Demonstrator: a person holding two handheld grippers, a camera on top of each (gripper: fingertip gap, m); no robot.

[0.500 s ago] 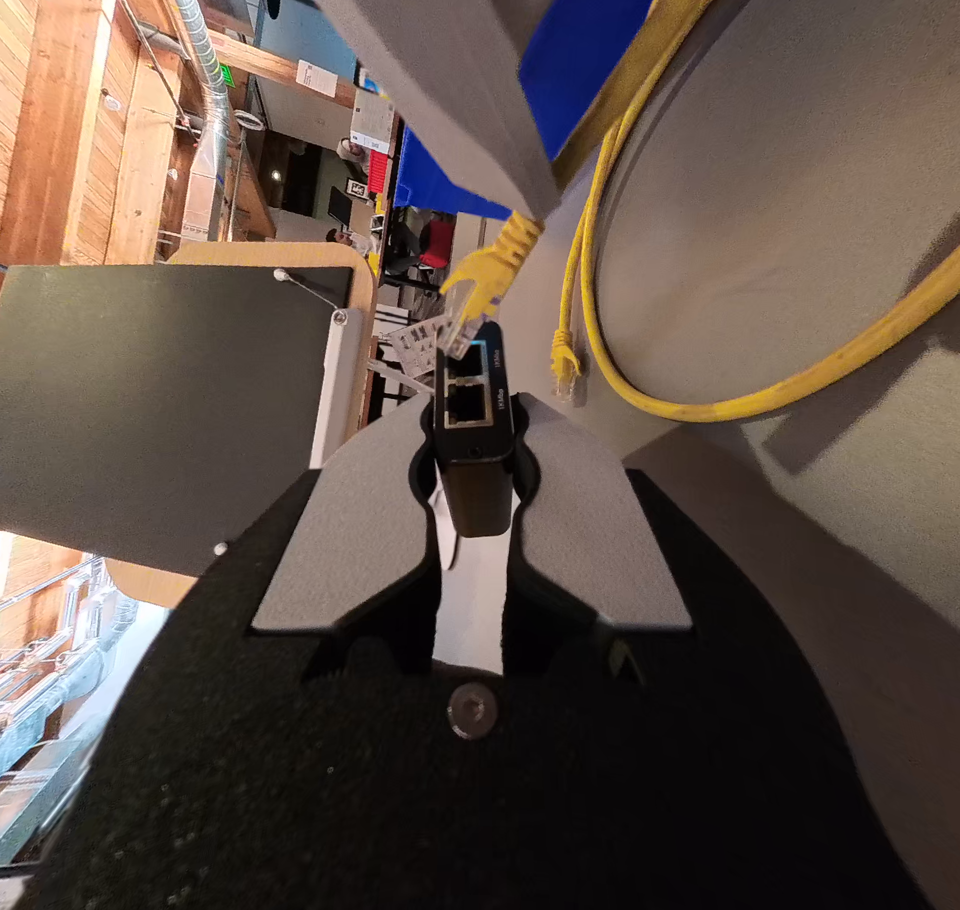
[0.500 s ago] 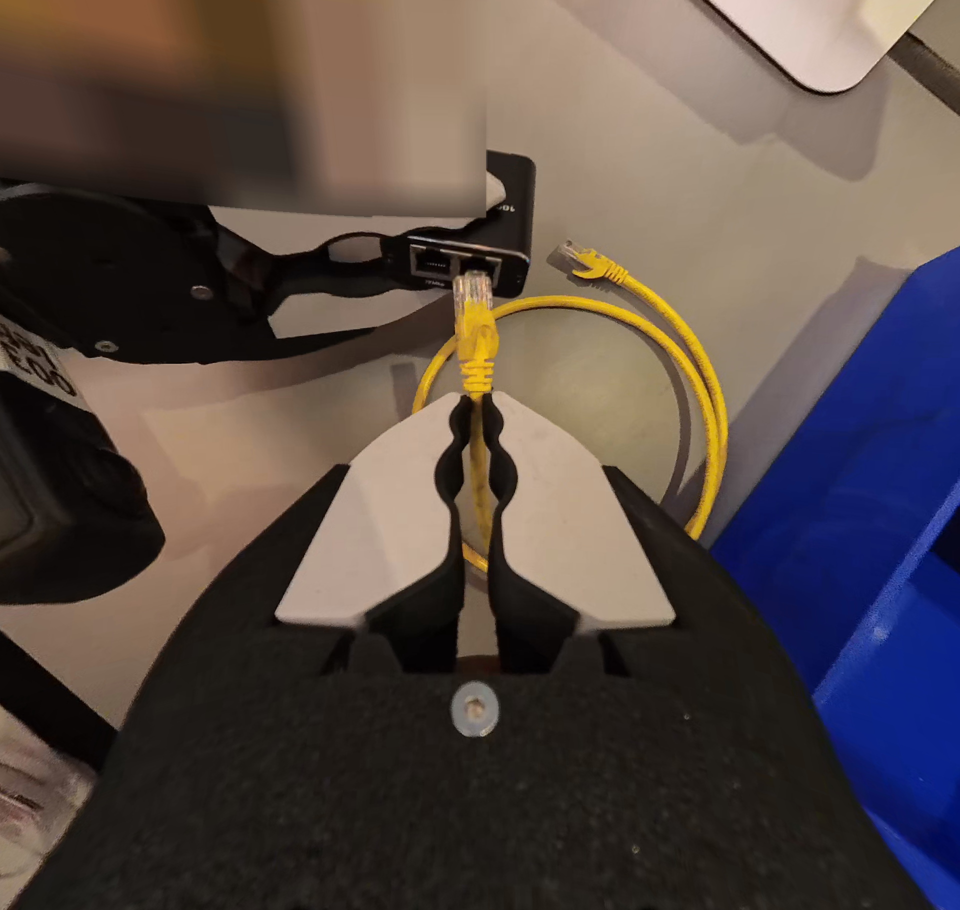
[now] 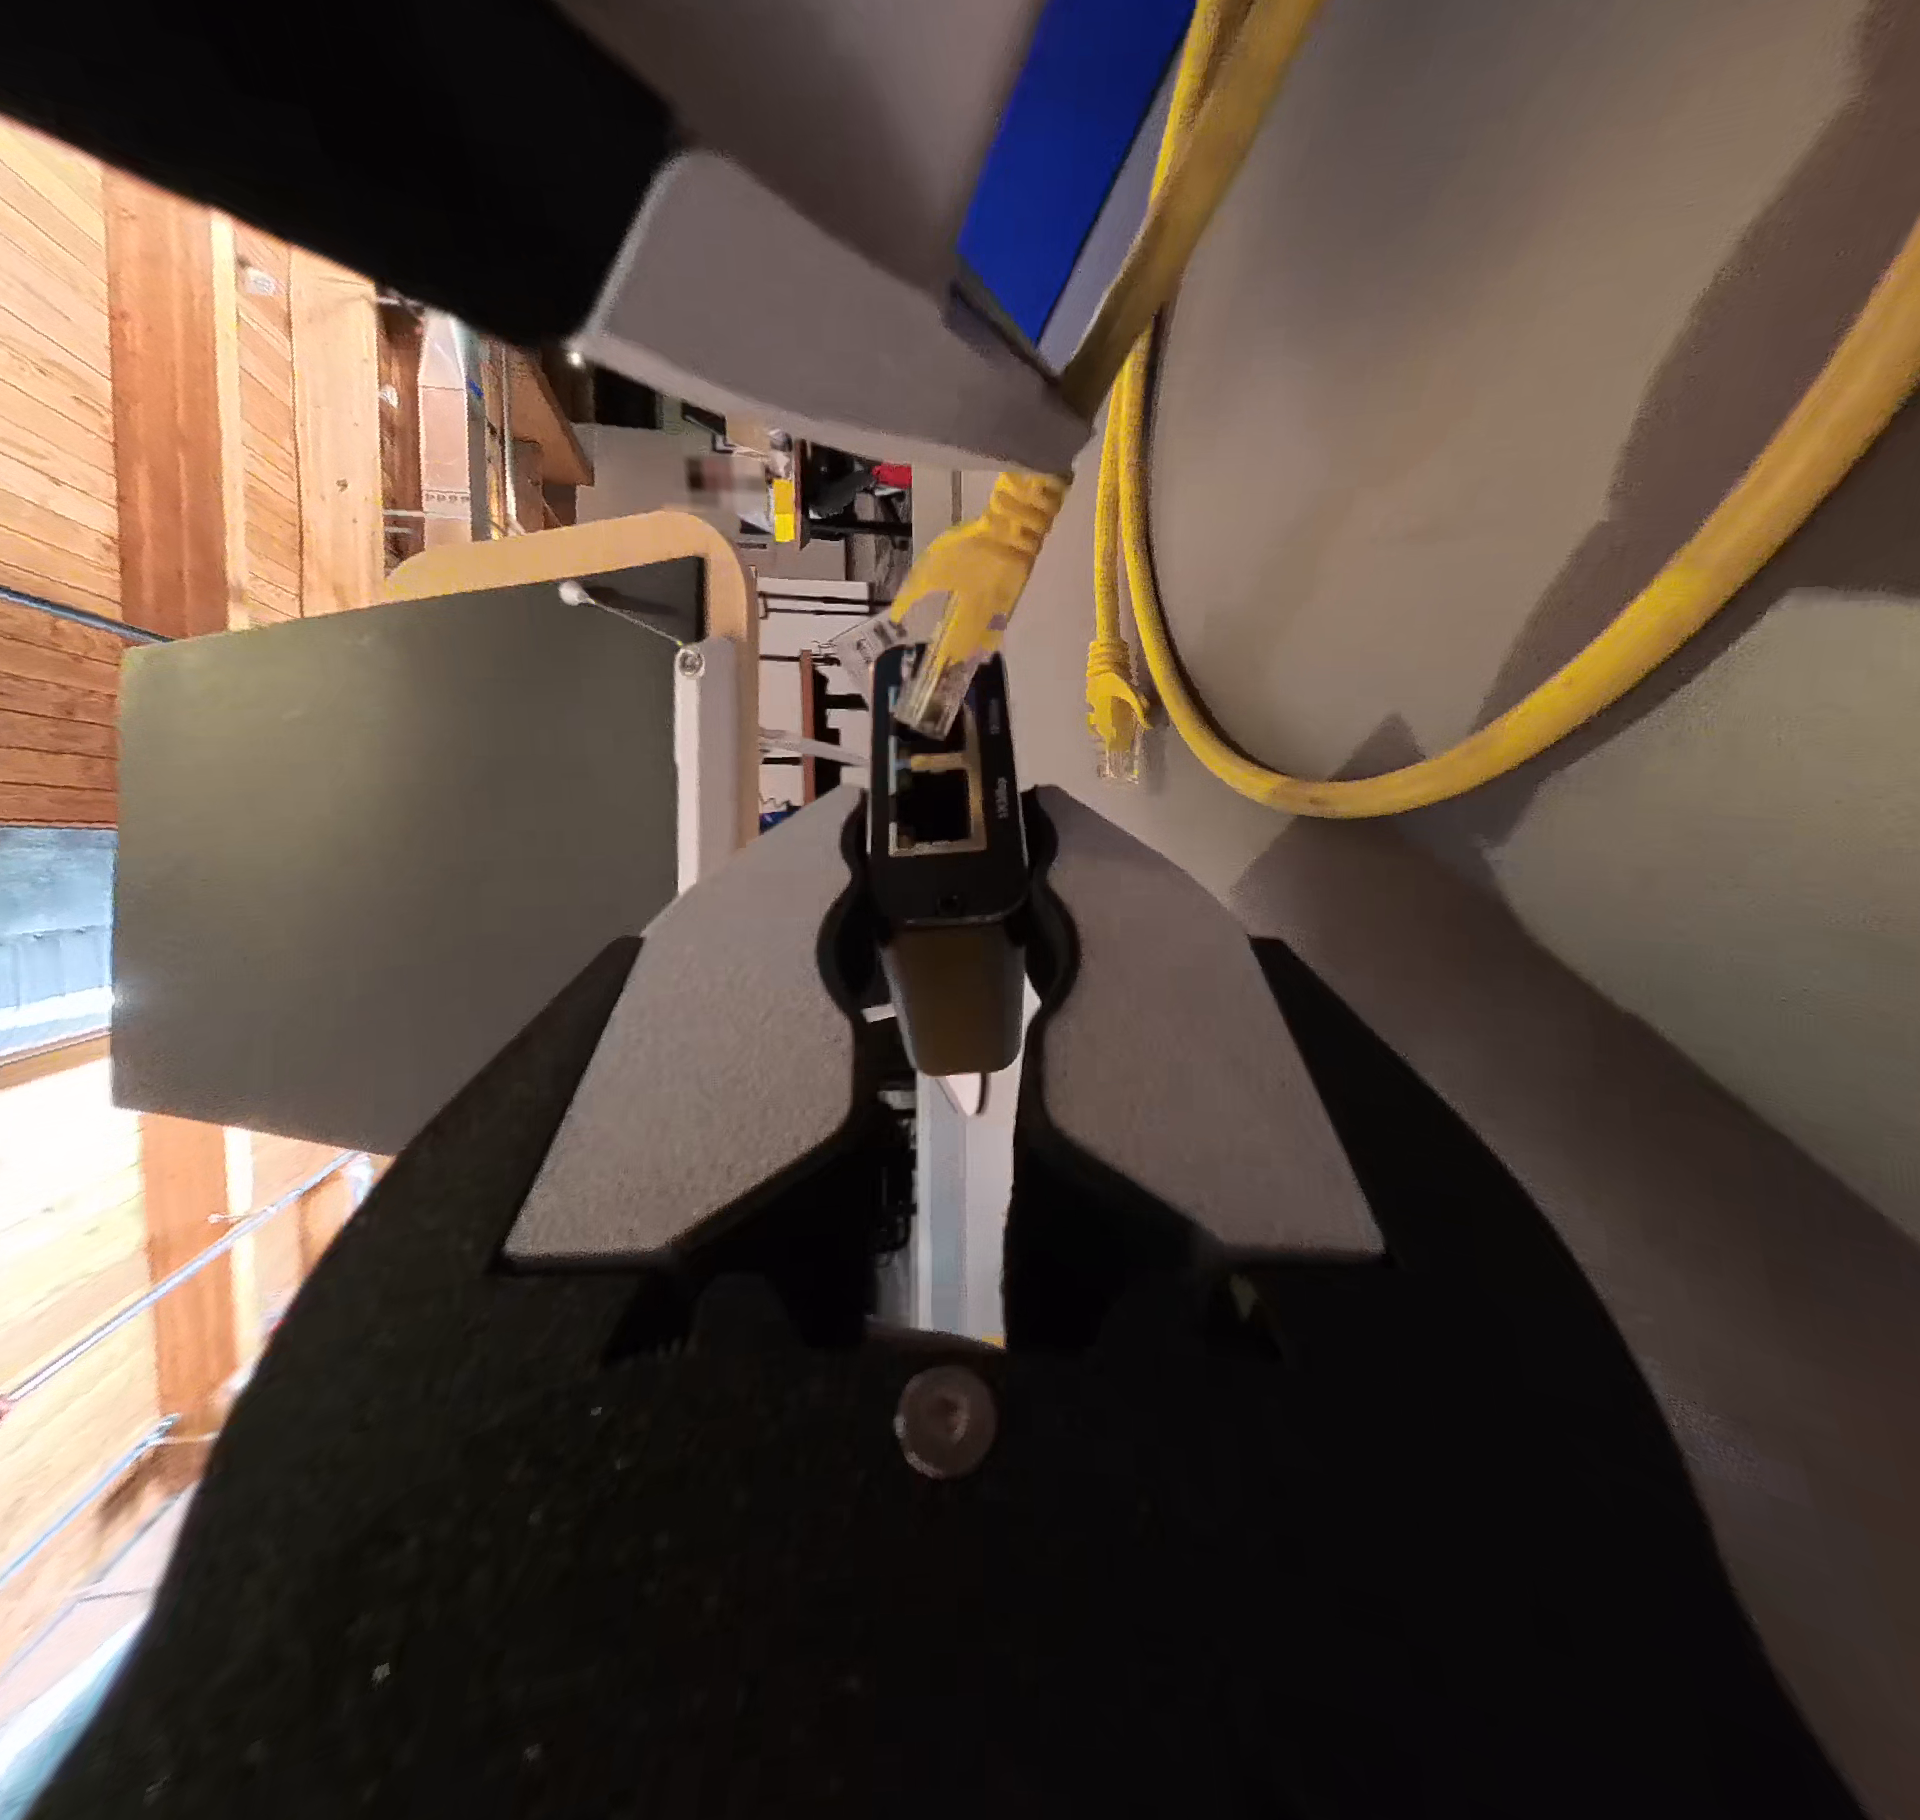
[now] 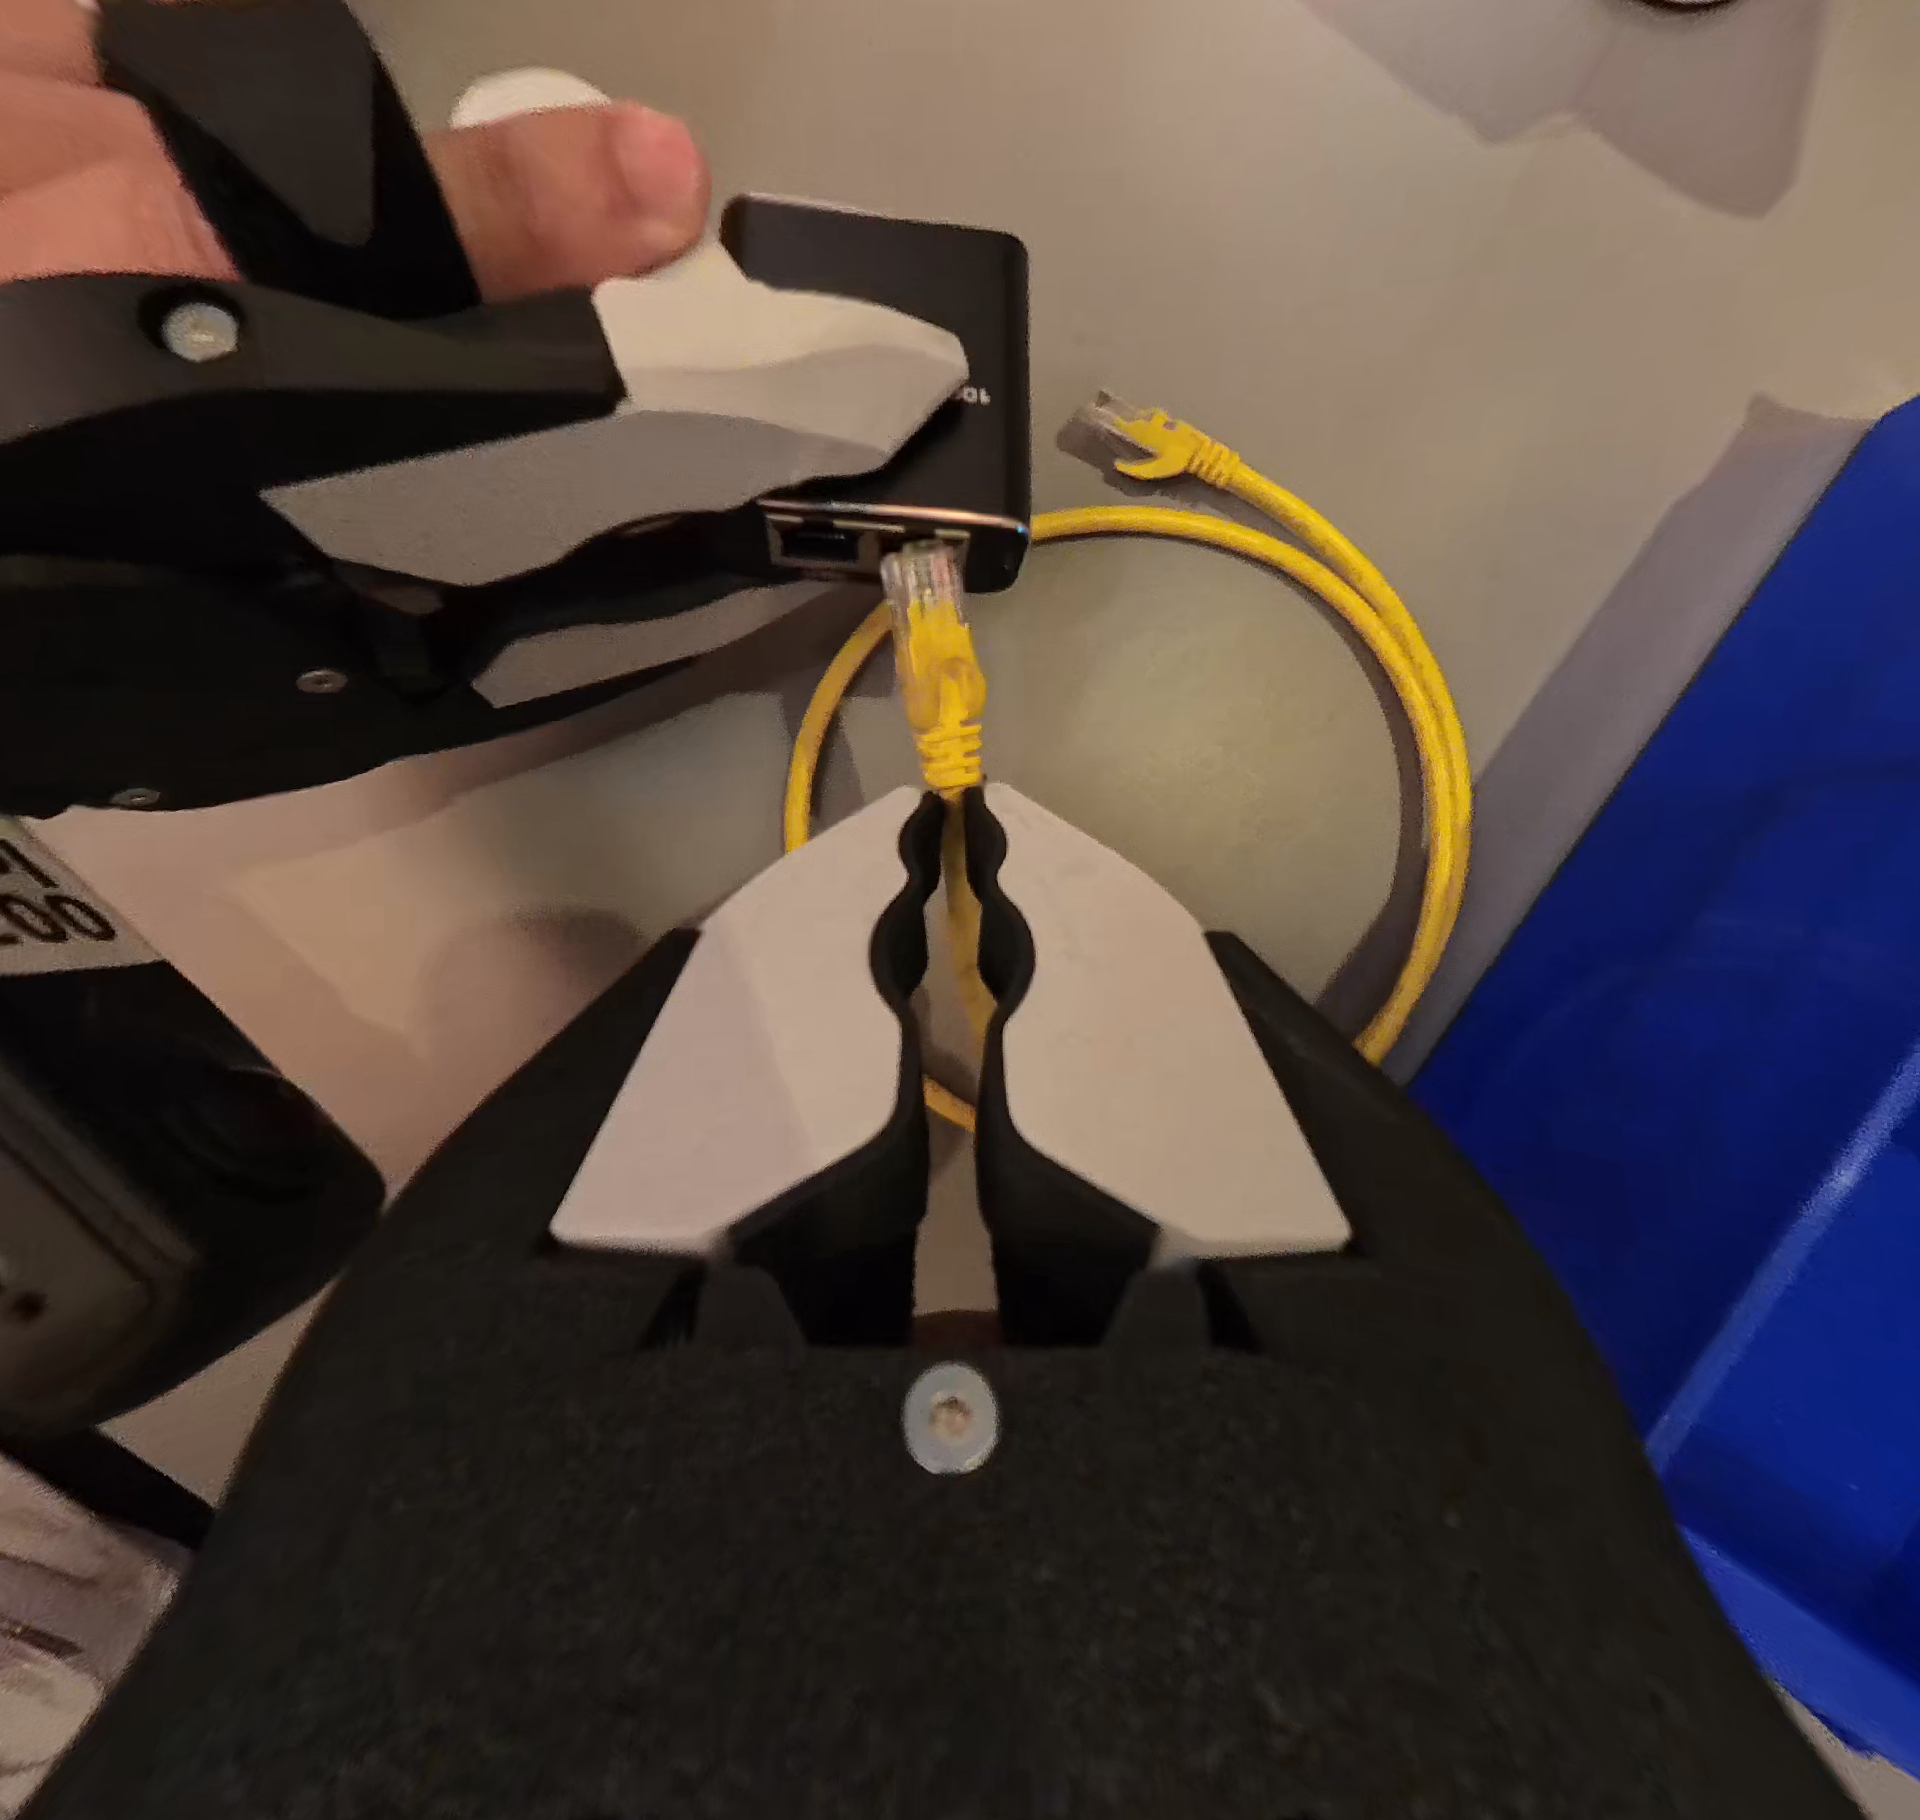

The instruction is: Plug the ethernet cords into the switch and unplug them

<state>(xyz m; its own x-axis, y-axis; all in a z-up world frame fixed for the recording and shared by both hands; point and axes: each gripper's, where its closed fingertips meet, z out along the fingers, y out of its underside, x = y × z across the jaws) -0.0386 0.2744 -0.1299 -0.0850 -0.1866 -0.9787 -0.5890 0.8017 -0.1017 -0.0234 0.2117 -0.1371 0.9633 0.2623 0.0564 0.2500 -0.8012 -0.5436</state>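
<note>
Alignment decides the coming push: right tool [image 4: 951,804] pinches the yellow cord [image 4: 1434,731] just behind its boot, and the clear plug [image 4: 923,570] points straight ahead at the switch [image 4: 935,368], its tip touching the right-hand port's mouth, not seated by my judgement. Left tool [image 3: 948,856] clamps the switch from the side above the counter [image 4: 1351,212]. The cord's free plug [image 4: 1148,430] lies just beside the switch.
</note>
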